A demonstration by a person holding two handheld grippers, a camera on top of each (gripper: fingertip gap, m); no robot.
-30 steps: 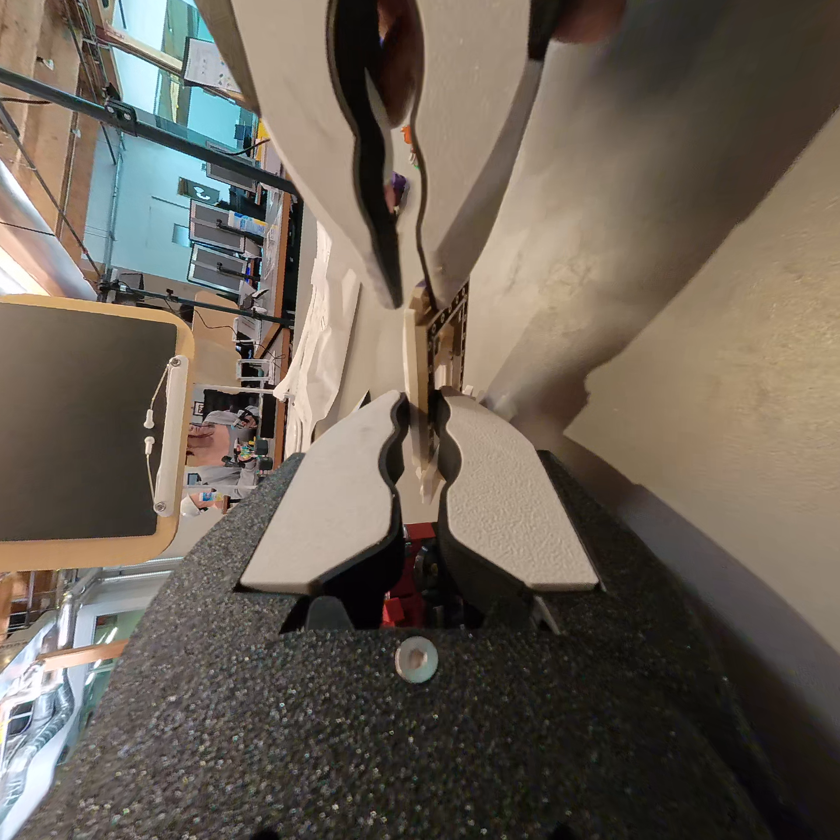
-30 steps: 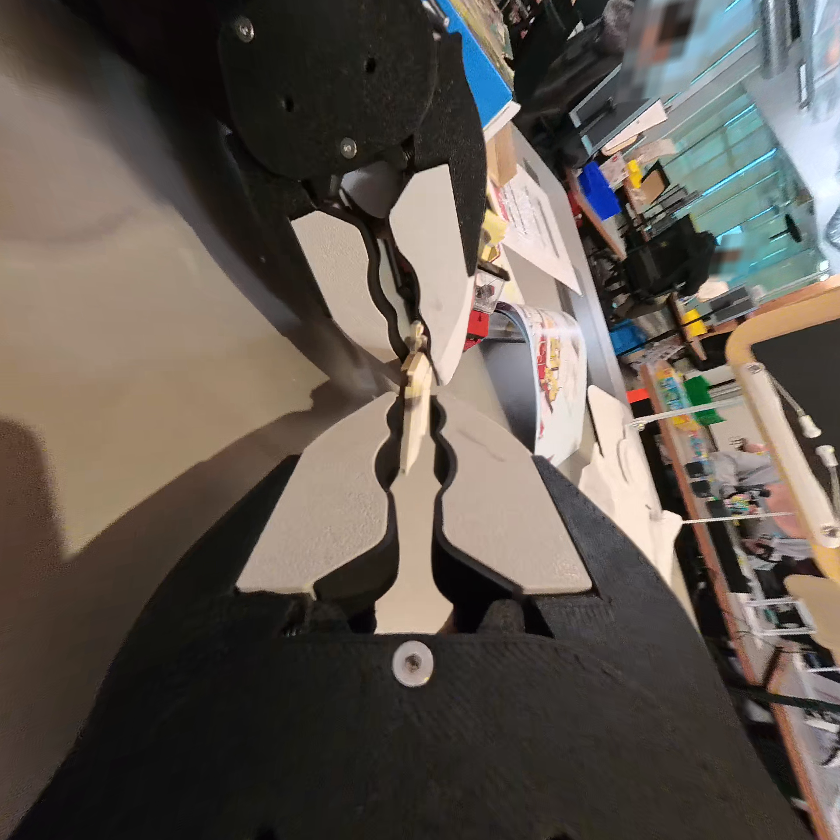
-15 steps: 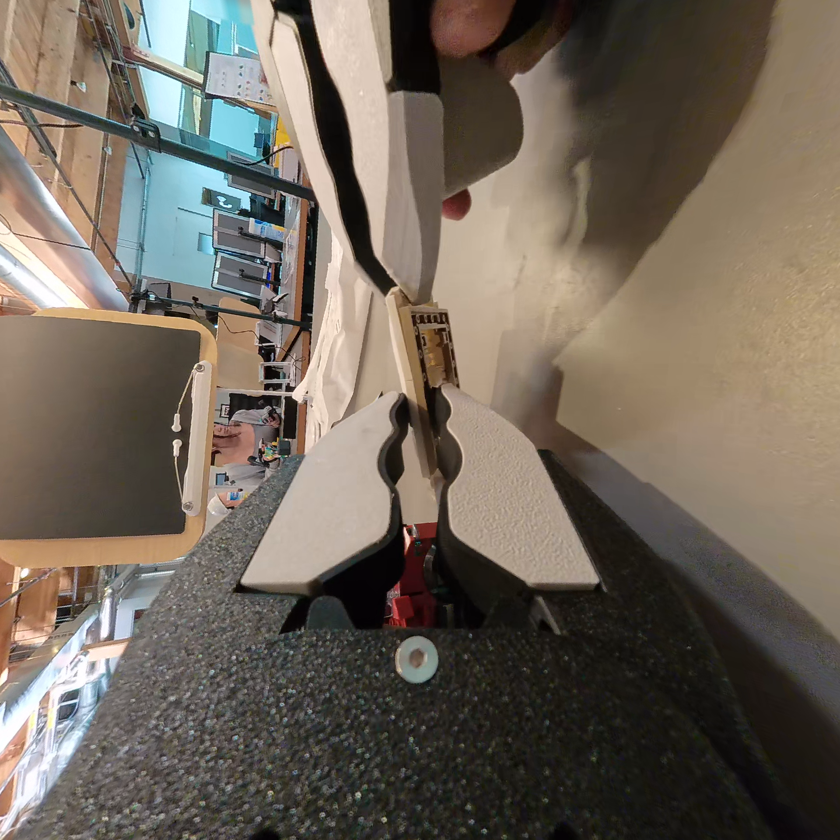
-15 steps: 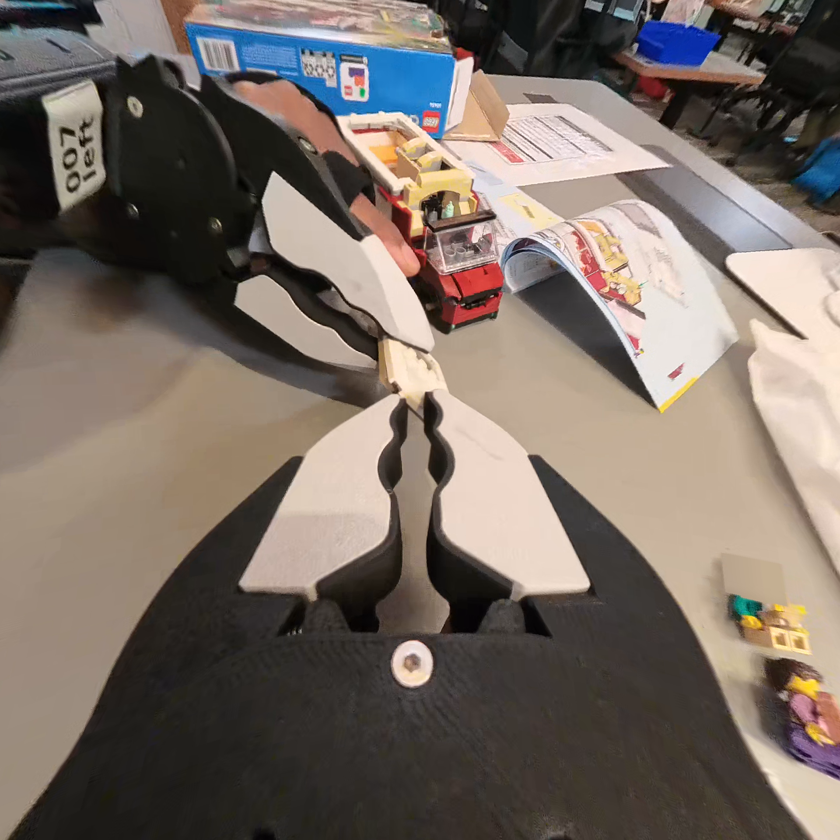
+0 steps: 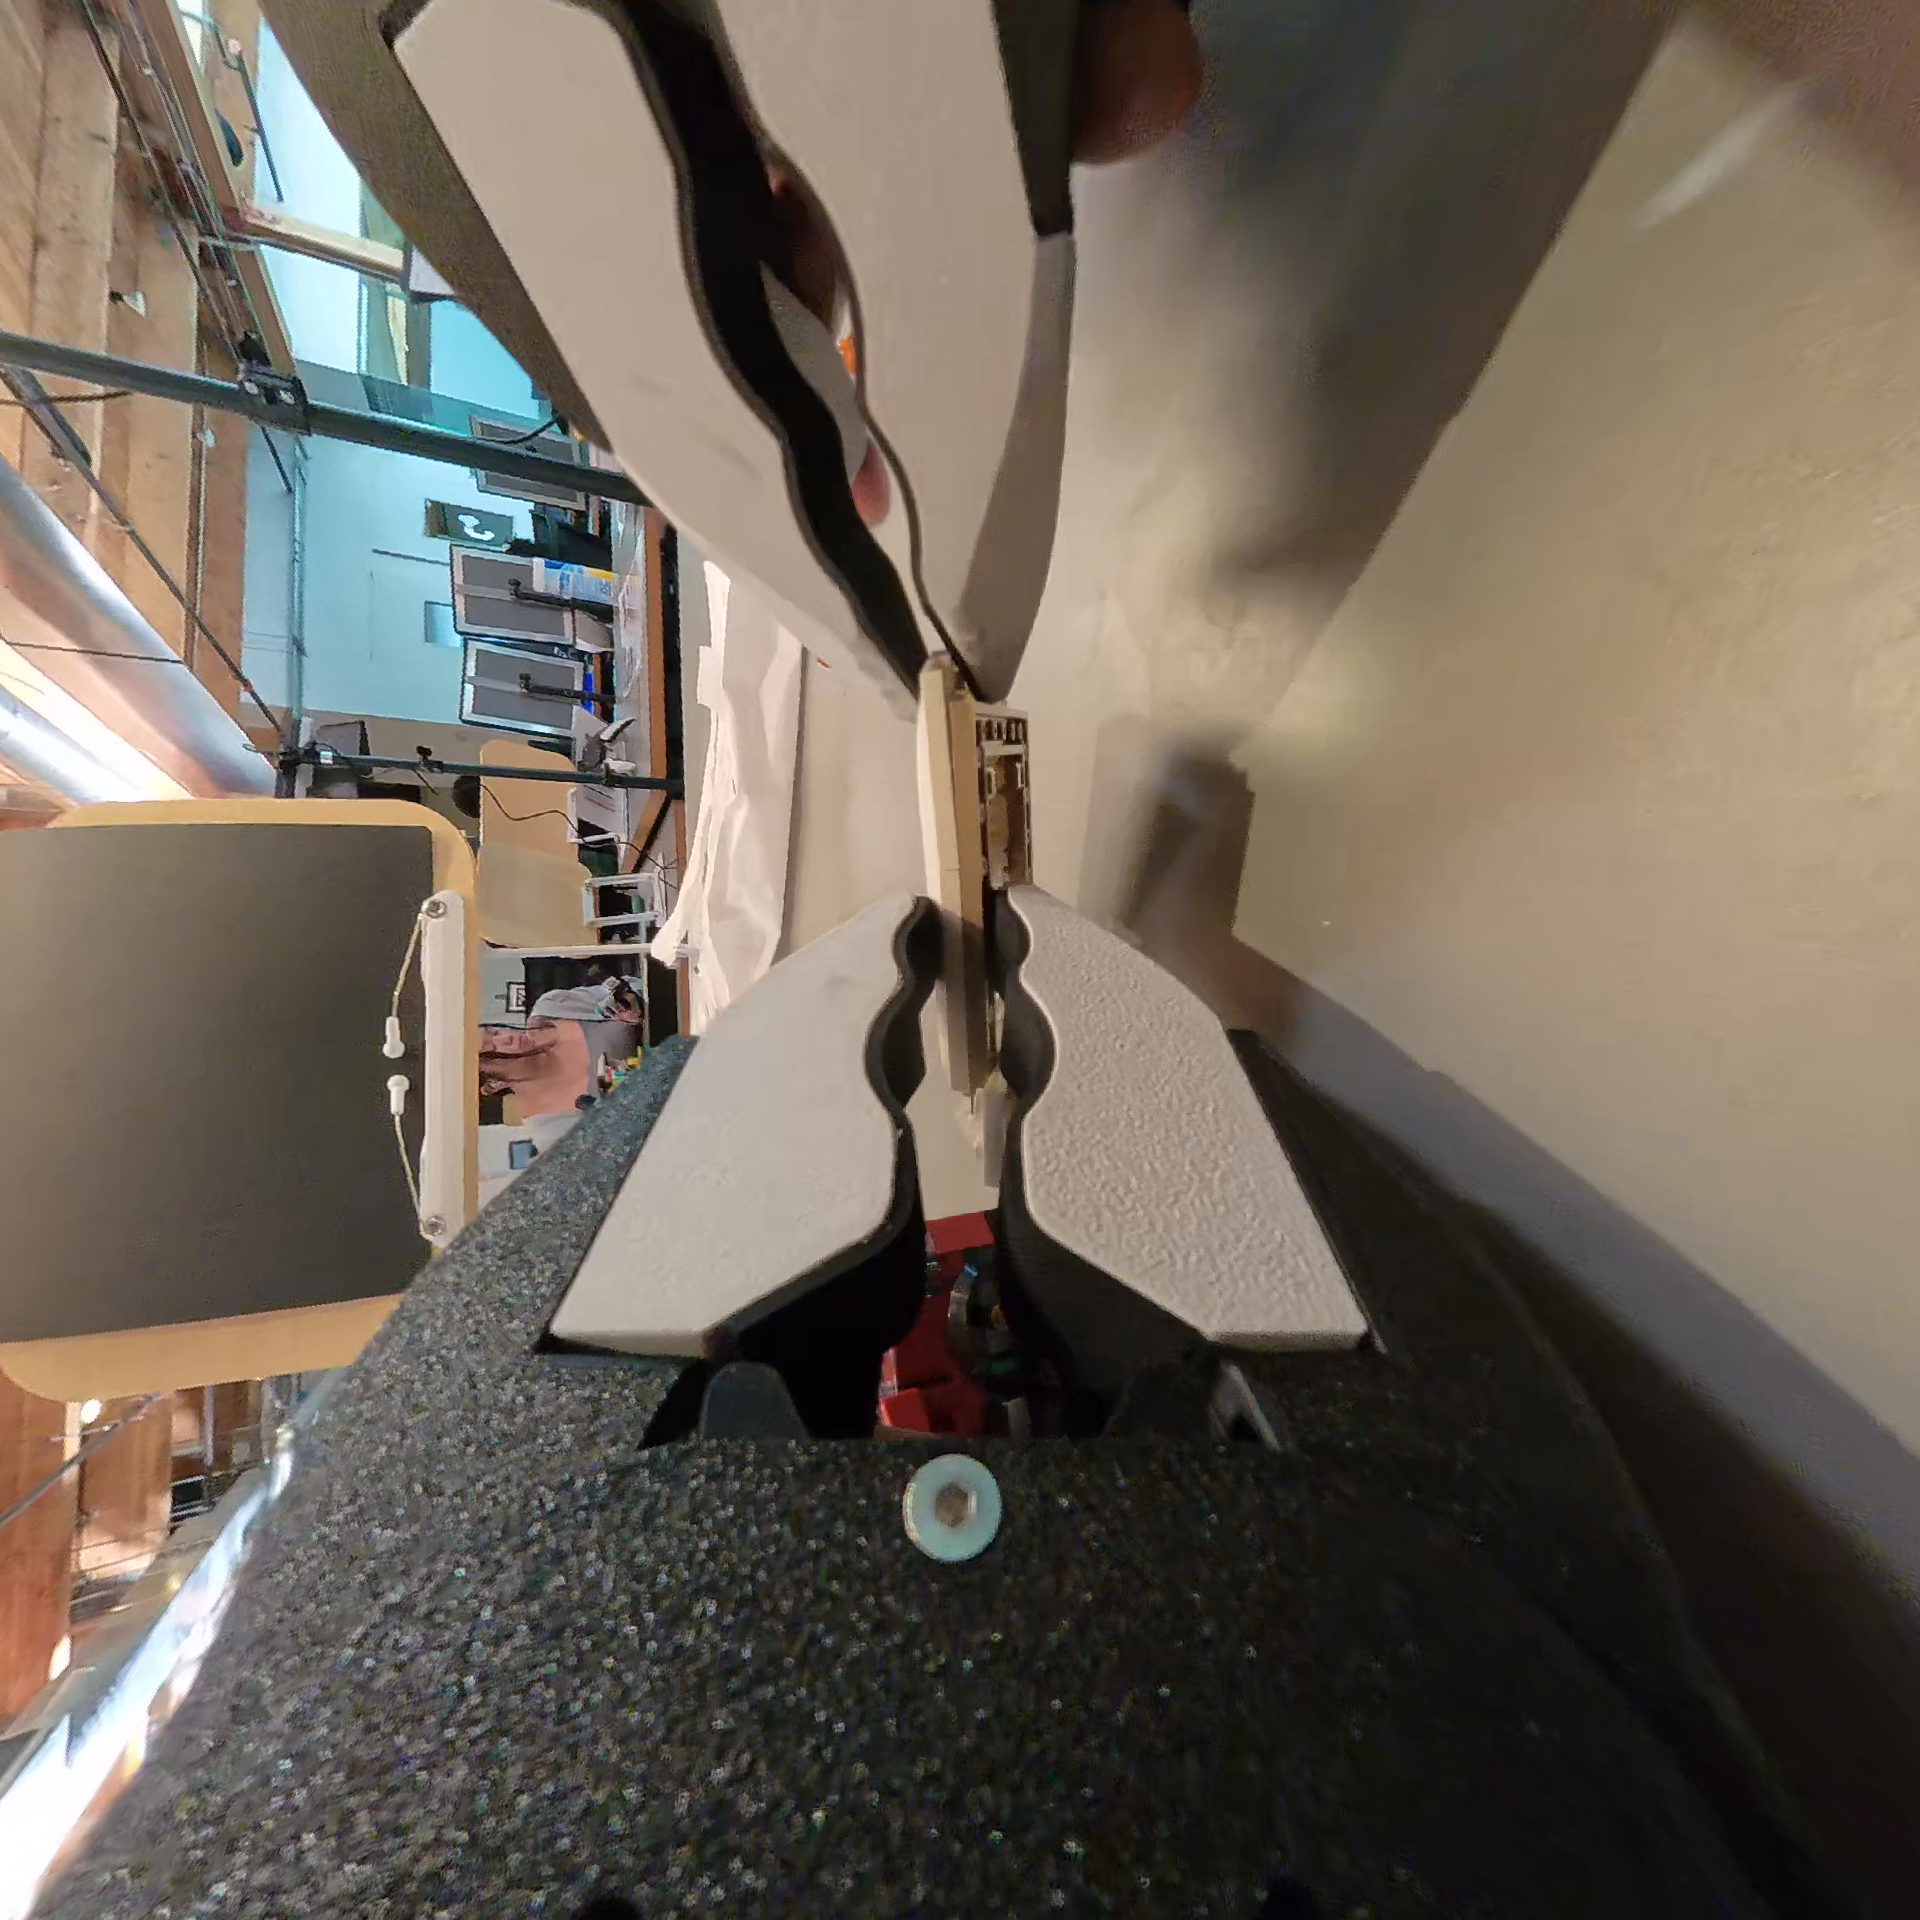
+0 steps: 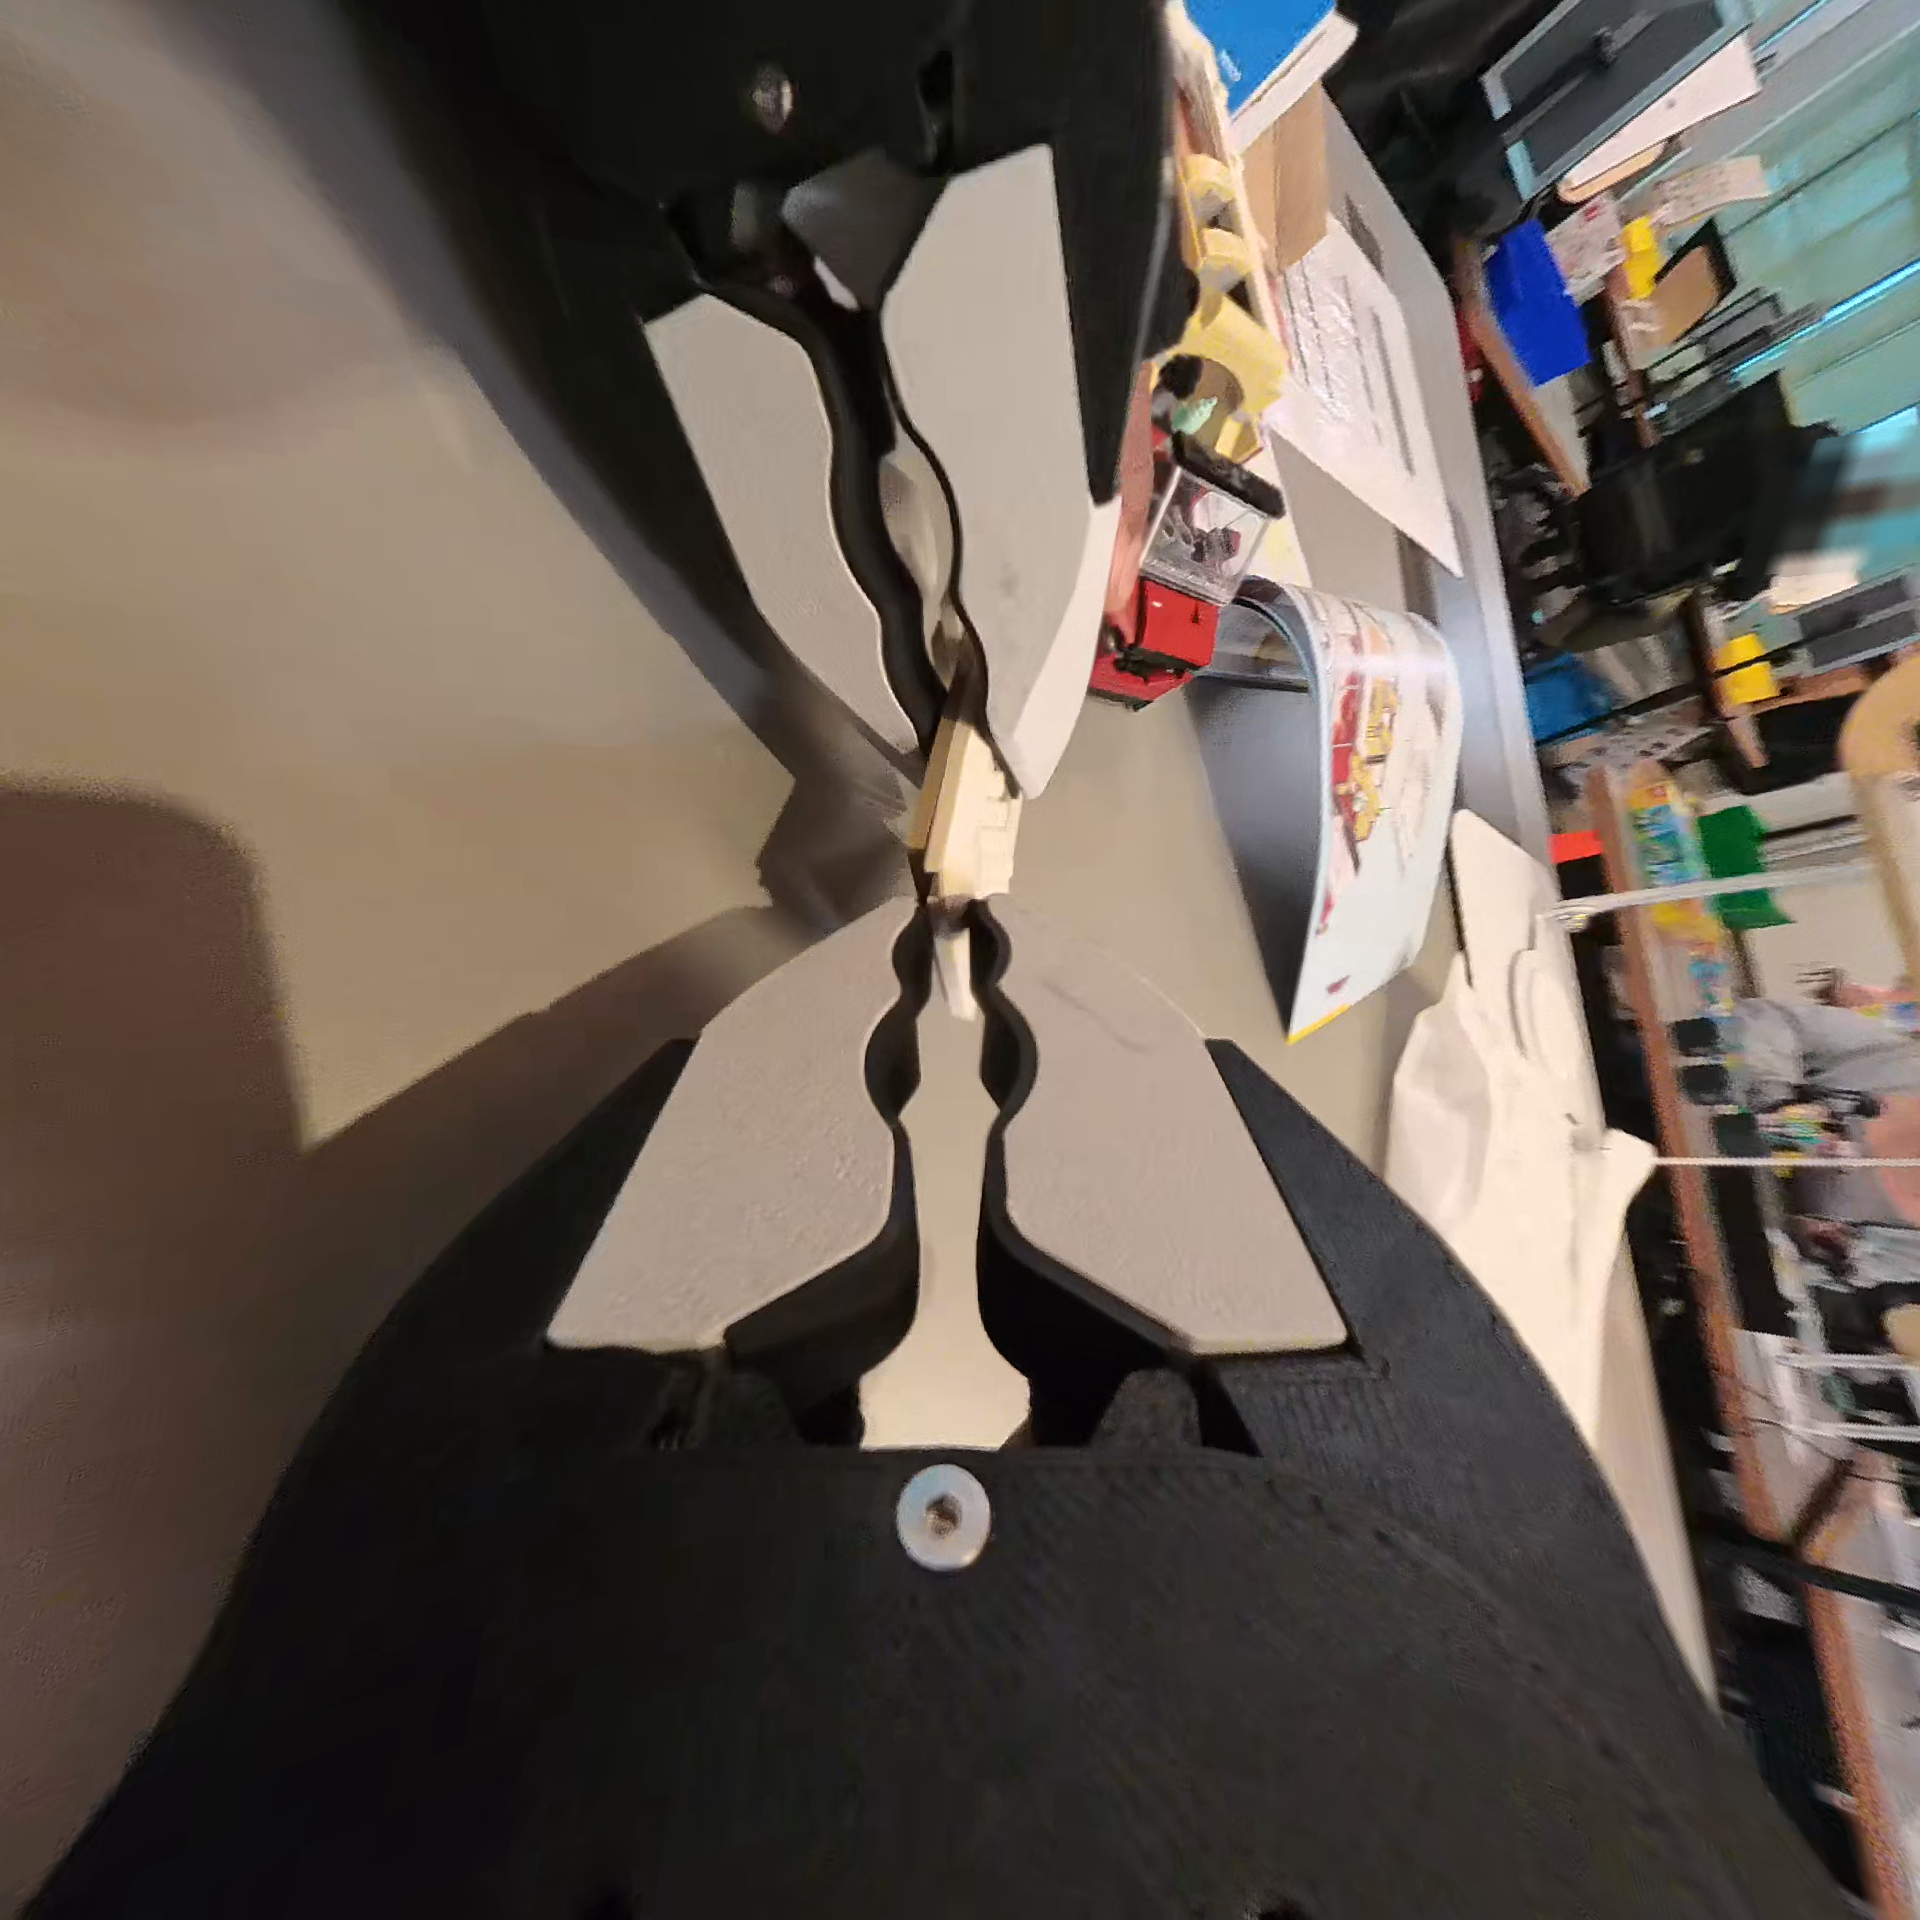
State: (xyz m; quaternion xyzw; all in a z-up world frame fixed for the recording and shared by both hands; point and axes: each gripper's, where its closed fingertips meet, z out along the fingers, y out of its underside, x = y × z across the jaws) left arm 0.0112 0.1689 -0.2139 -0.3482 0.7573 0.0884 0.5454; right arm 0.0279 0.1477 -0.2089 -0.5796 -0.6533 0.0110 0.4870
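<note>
Both tools (image 5: 964, 925) (image 6: 948, 920) tip-to-tip, clamped.

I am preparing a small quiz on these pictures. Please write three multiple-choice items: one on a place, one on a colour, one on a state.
1. Where is the tan brick assembly?
A. between the two grippers
B. flat on the table
C. inside the blue box

2. What colour is the toy vehicle behind the left gripper?
A. green
B. red
C. purple

3. How is the booklet?
A. closed flat
B. open and arched
C. rolled up

Answers: 1 A, the left gripper and right gripper each close on one end; 2 B, its body is red; 3 B, its pages curve over the table.
</note>
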